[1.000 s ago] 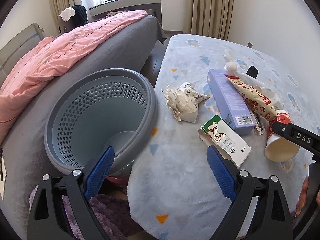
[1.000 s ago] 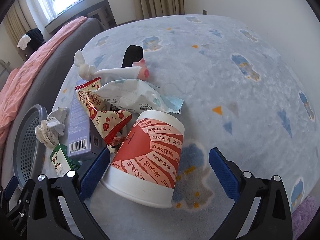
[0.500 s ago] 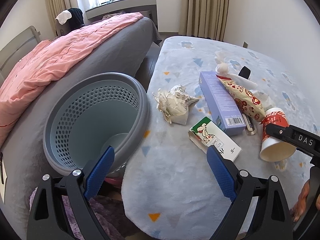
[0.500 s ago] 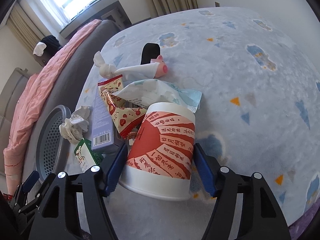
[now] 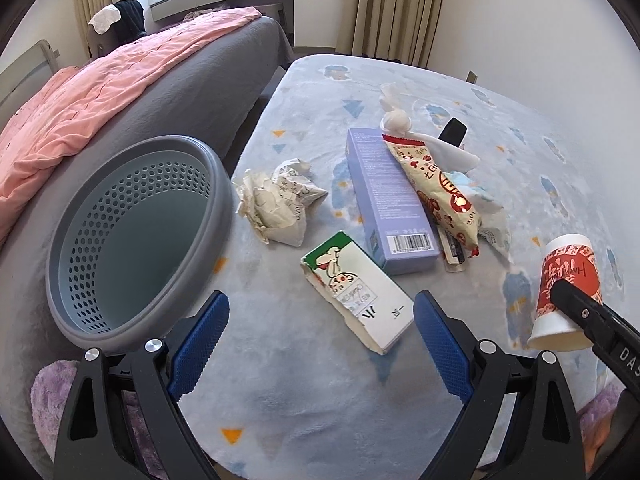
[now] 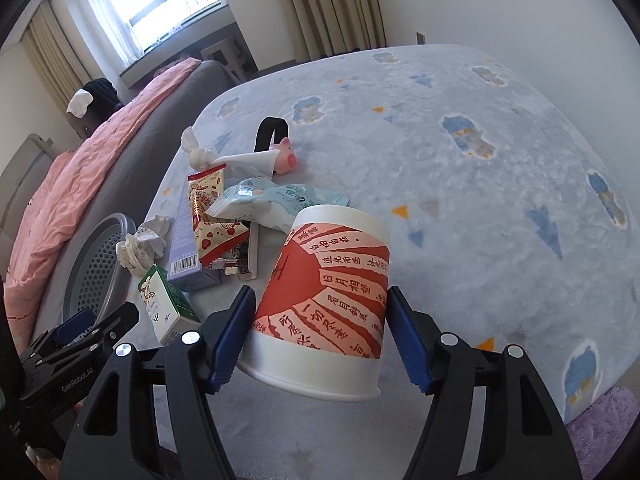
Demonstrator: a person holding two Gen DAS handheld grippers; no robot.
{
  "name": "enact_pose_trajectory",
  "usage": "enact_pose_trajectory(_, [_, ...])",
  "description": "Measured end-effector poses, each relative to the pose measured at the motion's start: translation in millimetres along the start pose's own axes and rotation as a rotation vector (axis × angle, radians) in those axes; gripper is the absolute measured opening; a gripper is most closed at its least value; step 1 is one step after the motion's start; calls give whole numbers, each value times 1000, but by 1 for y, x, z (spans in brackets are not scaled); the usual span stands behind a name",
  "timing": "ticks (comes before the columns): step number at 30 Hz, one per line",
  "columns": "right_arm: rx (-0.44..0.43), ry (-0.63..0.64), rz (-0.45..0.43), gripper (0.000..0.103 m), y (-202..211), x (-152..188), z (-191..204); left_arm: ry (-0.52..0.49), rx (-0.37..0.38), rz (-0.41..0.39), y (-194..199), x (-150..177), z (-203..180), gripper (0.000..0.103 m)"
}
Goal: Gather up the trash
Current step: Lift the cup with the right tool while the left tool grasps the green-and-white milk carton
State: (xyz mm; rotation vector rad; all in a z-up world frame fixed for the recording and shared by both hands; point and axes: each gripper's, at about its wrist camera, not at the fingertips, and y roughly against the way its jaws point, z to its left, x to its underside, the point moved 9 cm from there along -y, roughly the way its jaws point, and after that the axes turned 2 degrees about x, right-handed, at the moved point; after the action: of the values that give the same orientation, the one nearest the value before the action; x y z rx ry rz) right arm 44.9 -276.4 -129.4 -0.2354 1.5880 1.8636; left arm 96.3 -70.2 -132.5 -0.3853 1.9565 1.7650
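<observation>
Left wrist view: left gripper [image 5: 322, 340] stands spread wide, nothing between its blue pads, above the patterned blanket [image 5: 520, 128]. A green-and-white carton [image 5: 356, 290] lies just ahead; crumpled paper [image 5: 276, 200] lies beside the grey perforated basket [image 5: 132, 240]. A purple box [image 5: 388, 200] and snack wrapper [image 5: 436, 188] lie farther on.

Right wrist view: right gripper [image 6: 320, 336] is clenched on the red-and-white paper cup [image 6: 324, 300], pads pressing both sides, cup tilted with its rim nearest the camera.
</observation>
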Motion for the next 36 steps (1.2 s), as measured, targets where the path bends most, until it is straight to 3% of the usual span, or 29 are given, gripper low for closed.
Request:
enact_pose_trajectory(5, [-14, -14, -4, 65, 3, 4, -8, 32, 24, 38, -17, 2, -13, 89])
enact_pose_trajectory(17, [-51, -37, 15, 65, -5, 12, -15, 78, -4, 88, -47, 8, -19, 88])
enact_pose_trajectory(20, [-57, -34, 18, 65, -6, 14, -13, 59, -13, 81, -47, 7, -18, 71])
enact_pose_trajectory(22, [-60, -32, 17, 65, -6, 15, -12, 48, 3, 96, -47, 10, -19, 43])
enact_pose_trajectory(32, [-48, -20, 8, 65, 0, 17, -4, 37, 40, 47, -21, 17, -7, 39])
enact_pose_trajectory(35, [-37, -10, 9, 65, 3, 20, 0, 27, 33, 19, -7, 17, -1, 36])
enact_pose_trajectory(36, [-33, -5, 8, 65, 4, 21, 3, 25, 35, 8, -2, 17, 2, 30])
